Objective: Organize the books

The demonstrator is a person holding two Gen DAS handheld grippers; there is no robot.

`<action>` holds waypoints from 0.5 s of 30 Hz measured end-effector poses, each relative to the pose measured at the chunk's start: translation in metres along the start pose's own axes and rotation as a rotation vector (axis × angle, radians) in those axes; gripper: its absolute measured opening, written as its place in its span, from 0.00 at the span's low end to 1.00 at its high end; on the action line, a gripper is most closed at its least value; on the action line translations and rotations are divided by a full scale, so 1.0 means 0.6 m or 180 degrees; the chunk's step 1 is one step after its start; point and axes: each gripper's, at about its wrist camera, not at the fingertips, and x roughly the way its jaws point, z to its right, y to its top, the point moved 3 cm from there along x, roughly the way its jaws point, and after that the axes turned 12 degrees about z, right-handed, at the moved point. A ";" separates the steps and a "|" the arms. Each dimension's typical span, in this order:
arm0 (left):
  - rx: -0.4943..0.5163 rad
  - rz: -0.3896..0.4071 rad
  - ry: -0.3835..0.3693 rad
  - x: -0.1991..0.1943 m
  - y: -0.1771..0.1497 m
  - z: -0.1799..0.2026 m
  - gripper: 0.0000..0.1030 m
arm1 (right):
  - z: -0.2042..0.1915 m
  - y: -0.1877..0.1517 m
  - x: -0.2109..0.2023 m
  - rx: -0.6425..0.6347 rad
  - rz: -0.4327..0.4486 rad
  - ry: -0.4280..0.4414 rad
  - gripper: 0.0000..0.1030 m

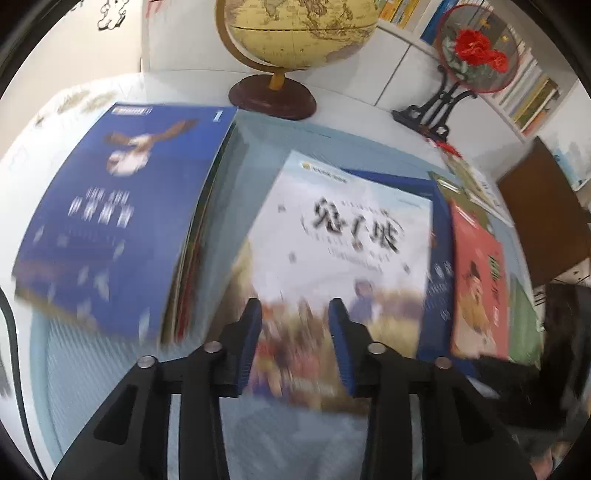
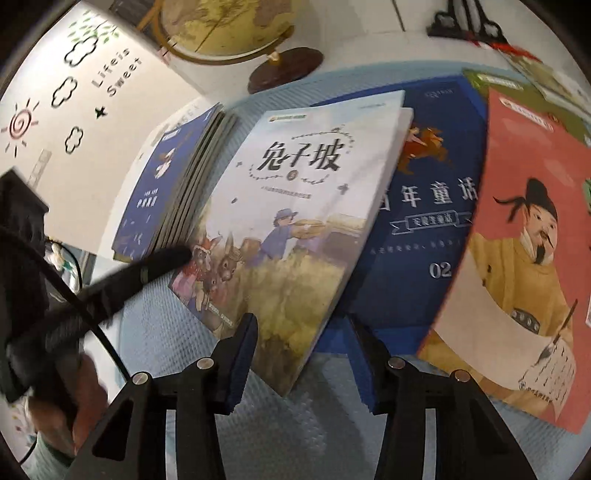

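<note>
Books lie all over the pale blue bumpy mat (image 1: 122, 373) in front of me. On the far left is a stack of books with a dark blue cover and a white bird on top (image 1: 110, 221). It lies flat, and its page edges face the middle. A strip of bare mat runs between this stack and the next book.

My left gripper (image 1: 294, 308) hangs over the white book with rabbits and a boy in a field (image 1: 343, 240). Its blue fingers are spread apart, one on each side of the picture part, and they pinch nothing. This view is blurry, so I cannot tell if the fingers touch the cover.

My right gripper (image 2: 303, 325) is also spread wide, with nothing in it. The near corner of the white rabbit book (image 2: 295, 206) points into the gap between its fingers. In this view the black tip of my left gripper (image 2: 162, 262) sits at the book's left edge, right at the rabbits.

The white book lies tilted on top of a big dark blue book with a "02" on it (image 2: 417, 229). To the right, a pinkish red book with a man in a yellow robe (image 2: 517, 240) covers part of the blue one. Behind the books stands a yellow globe on a round brown base (image 1: 295, 29).
</note>
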 end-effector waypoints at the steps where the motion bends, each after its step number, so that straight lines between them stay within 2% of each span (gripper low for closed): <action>1: 0.0031 -0.0030 0.0037 0.018 0.013 0.002 0.40 | 0.001 0.000 -0.001 0.0007 0.0002 0.0014 0.45; 2: 0.0064 -0.0066 0.0086 0.029 0.018 0.000 0.44 | 0.003 0.000 -0.002 0.0004 0.0013 0.0016 0.45; 4: 0.0101 -0.0125 0.0297 0.057 0.024 -0.011 0.44 | 0.001 -0.001 -0.004 -0.0016 0.0036 0.0018 0.45; 7: 0.0142 -0.0126 0.0352 0.072 0.016 -0.010 0.45 | -0.008 0.004 0.003 -0.0101 0.0019 0.0021 0.45; 8: 0.0146 -0.0156 0.0316 0.071 0.015 -0.005 0.45 | -0.012 0.006 0.009 -0.0132 -0.0001 0.0038 0.45; 11: -0.0070 -0.0325 -0.0233 0.056 -0.009 0.020 0.45 | -0.018 0.001 0.013 -0.0194 -0.0090 0.0163 0.45; 13: -0.0069 -0.0370 -0.0316 0.044 -0.032 0.040 0.44 | -0.020 -0.013 0.008 -0.0242 -0.0150 0.0248 0.45; 15: -0.0042 -0.0307 -0.0244 0.024 -0.057 0.049 0.43 | -0.020 -0.027 0.000 -0.0304 -0.0190 0.0230 0.45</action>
